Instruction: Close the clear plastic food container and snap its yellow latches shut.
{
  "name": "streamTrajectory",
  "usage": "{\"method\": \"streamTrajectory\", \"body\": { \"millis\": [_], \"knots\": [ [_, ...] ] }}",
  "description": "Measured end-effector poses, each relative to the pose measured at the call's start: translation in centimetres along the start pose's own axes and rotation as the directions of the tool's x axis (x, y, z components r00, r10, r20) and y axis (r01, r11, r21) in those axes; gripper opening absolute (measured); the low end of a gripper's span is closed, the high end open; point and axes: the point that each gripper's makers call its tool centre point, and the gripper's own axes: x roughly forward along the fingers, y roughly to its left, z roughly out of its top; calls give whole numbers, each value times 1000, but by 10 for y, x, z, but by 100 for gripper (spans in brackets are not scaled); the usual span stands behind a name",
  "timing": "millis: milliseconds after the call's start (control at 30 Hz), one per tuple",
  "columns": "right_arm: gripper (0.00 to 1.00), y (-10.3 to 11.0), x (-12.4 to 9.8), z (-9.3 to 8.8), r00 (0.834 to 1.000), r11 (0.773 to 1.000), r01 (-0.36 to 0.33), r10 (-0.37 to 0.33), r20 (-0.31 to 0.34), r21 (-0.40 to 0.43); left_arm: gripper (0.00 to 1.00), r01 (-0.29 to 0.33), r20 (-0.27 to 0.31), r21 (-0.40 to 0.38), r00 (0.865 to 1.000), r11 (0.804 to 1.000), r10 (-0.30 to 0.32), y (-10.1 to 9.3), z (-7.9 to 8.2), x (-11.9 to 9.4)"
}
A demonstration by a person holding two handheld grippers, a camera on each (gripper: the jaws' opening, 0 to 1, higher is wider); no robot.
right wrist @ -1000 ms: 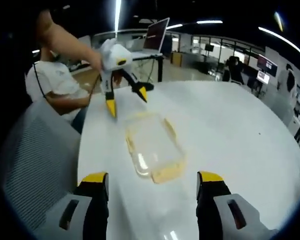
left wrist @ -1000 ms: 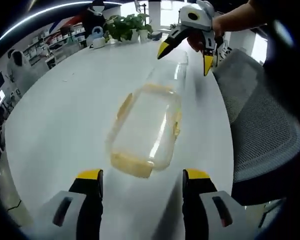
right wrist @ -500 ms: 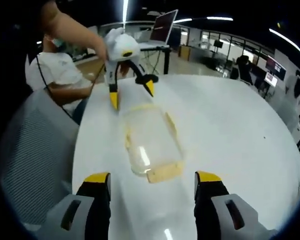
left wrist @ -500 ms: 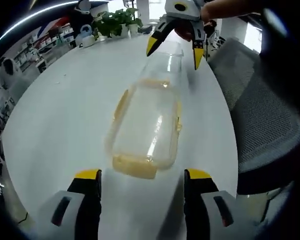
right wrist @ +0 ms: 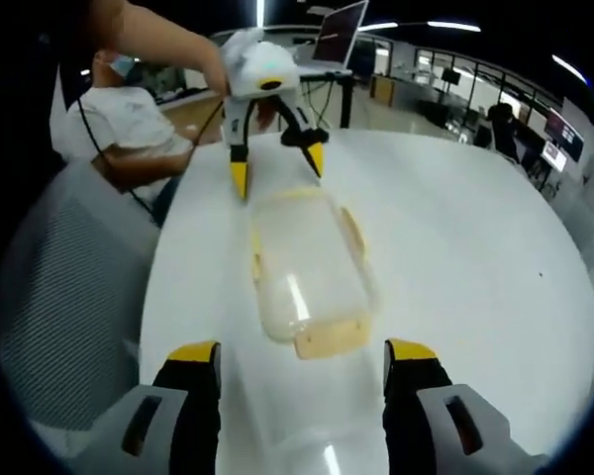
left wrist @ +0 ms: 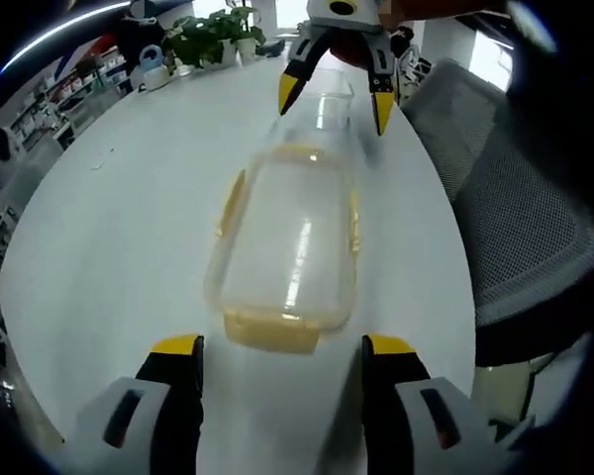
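clear plastic food container with yellow latches lies on white round surface, between the two grippers | left gripper jaws wide, near one short end, not touching | right gripper jaws wide, empty, at opposite end | grey mesh chair beside surface | potted plants at far edge

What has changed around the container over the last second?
Both grippers have closed in on the clear container from opposite ends: the right gripper now has its open jaws over the far end, and the left gripper over the other end. Neither has gripped anything. The container stays put on the white table, yellow latches as before.
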Motion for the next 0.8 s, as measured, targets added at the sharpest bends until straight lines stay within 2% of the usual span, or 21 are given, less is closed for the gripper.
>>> {"method": "streamTrajectory", "body": {
  "millis": [400,633,800],
  "knots": [
    [63,-2,16,-3,998,999,-37,36,-55,-24,65,45,-31,31,999,998,-44,0,-2,5],
    [60,-7,22,-5,995,998,-52,49,-86,-24,65,83,-73,66,994,994,-78,-2,-6,11],
    [57,-9,22,-4,994,998,-56,53,-94,-30,65,88,-82,78,993,993,-82,0,-7,12]
  ]
}}
